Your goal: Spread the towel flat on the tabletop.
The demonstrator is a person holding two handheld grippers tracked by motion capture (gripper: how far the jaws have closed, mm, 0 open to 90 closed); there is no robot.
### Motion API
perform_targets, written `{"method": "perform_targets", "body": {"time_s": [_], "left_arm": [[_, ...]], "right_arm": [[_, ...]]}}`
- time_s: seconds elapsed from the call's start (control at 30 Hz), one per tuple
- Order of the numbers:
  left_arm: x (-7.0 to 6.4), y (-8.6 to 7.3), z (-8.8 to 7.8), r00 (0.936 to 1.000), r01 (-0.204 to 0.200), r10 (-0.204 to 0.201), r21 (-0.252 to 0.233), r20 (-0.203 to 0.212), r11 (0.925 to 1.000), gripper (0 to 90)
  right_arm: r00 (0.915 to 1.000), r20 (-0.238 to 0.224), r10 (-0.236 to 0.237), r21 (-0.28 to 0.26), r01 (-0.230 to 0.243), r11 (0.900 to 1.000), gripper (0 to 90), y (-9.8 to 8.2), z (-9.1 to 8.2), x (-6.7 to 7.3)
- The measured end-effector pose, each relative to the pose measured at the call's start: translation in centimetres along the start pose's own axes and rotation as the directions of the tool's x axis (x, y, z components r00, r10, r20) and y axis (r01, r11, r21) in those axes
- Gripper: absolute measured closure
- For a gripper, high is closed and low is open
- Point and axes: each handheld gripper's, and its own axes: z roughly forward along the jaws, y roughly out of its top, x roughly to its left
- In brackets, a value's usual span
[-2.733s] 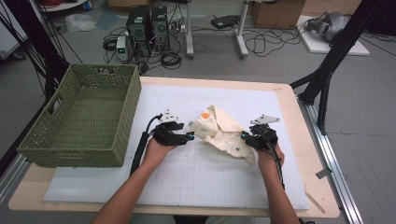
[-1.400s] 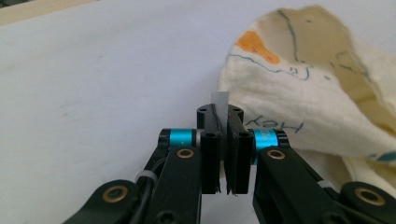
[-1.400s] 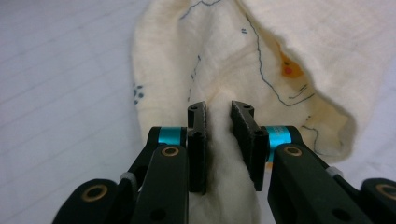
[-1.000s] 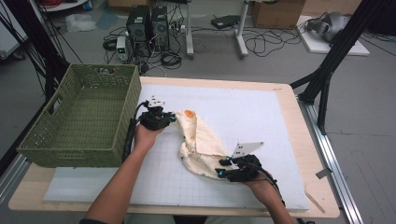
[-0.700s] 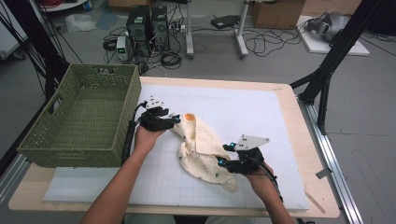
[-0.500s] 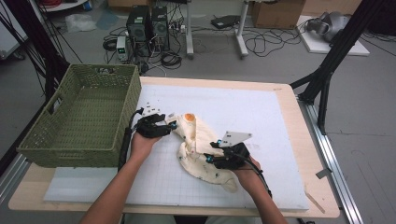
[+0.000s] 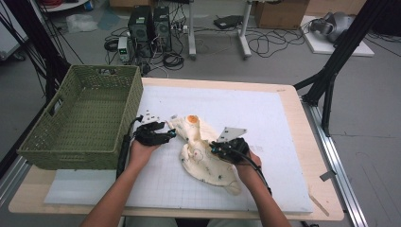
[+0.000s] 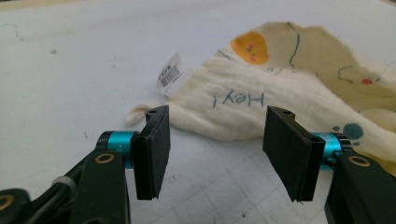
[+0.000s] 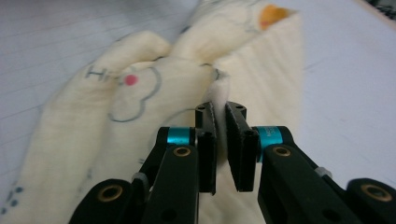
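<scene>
Cloth, cream with printed drawings and an orange spot, lies crumpled near the middle of the tabletop, on the white gridded mat. My right claw has just been closing and its jaws are now together on a raised fold of the cloth, at the 4 o'clock side of the heap. My left claw has its jaws apart with nothing between them; the cloth edge with the small barcode label and the blue word "Hey!" lies just beyond the pads, at the 10 o'clock side of the heap.

I think the step now is to take a second corner and to spread or fold the cloth. To do it well, I should lower the left claw until the pads go around the thin edge near the label, not over the thick middle. Then I close firmly. Both claws should lift together, so the fabric does not slip from the right one.

The mat is flat and white, with some small marks. A green woven basket stands at 9 o'clock on the tabletop. Beyond the far edge, at 12 o'clock, the grey floor carries computer towers and many cables.
</scene>
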Motion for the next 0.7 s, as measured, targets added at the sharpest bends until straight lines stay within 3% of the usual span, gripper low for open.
{"method": "perform_targets", "body": {"time_s": [0.1,0.13,0.17,0.27,0.3,0.33,0.5,0.6,0.63,0.67,0.7], "left_arm": [[-0.1,-0.1,0.1,1.0,-0.005,0.005,0.011,0.008,0.9999,41.7],[-0.1,-0.1,0.1,1.0,-0.005,0.005,0.011,0.008,0.9999,41.7],[-0.2,-0.1,0.2,0.9999,-0.007,0.007,0.012,0.01,0.9999,41.7],[-0.4,-0.1,0.3,0.9999,-0.009,0.009,0.012,0.013,0.9999,41.7],[-0.4,-0.2,0.3,0.9998,-0.012,0.012,0.017,0.016,0.9998,41.7],[-0.5,-0.2,0.4,0.9997,-0.013,0.012,0.024,0.019,0.9996,41.7],[-0.8,-0.2,0.6,0.9994,-0.015,0.014,0.032,0.031,0.9994,41.9],[-0.9,-0.3,0.5,0.9991,-0.015,0.013,0.034,0.04,0.9993,41.8],[-1.0,-0.3,0.5,0.9989,-0.015,0.013,0.035,0.045,0.9993,41.8],[-1.1,-0.4,0.4,0.9984,-0.017,0.014,0.041,0.054,0.999,41.7],[-1.1,-0.4,0.4,0.9984,-0.017,0.014,0.041,0.054,0.999,41.7]], "right_arm": [[0.9968,0.07,0.039,0.002,-0.039,0.999,83.5,-0.5,-1.0,-1.6],[0.9968,0.07,0.039,0.002,-0.039,0.999,83.5,-0.5,-1.0,-1.6],[0.9898,0.119,0.079,0.016,-0.082,0.997,83.6,-1.0,-1.6,-3.0],[0.9718,0.183,0.149,0.02,-0.155,0.988,83.6,-1.8,-2.3,-5.2],[0.9718,0.183,0.149,0.02,-0.155,0.988,83.6,-1.8,-2.3,-5.2],[0.957,0.227,0.18,0.025,-0.191,0.981,83.6,-2.3,-2.7,-6.4],[0.9169,0.316,0.244,0.066,-0.278,0.958,83.4,-3.6,-3.0,-8.9],[0.8803,0.366,0.301,0.057,-0.345,0.937,83.3,-4.6,-3.3,-10.0],[0.8803,0.366,0.301,0.057,-0.345,0.937,83.3,-4.6,-3.3,-10.0],[0.8554,0.398,0.331,0.043,-0.378,0.925,82.9,-5.3,-3.7,-10.3],[0.8473,0.415,0.331,0.038,-0.38,0.924,81.9,-5.6,-3.9,-10.4]]}}
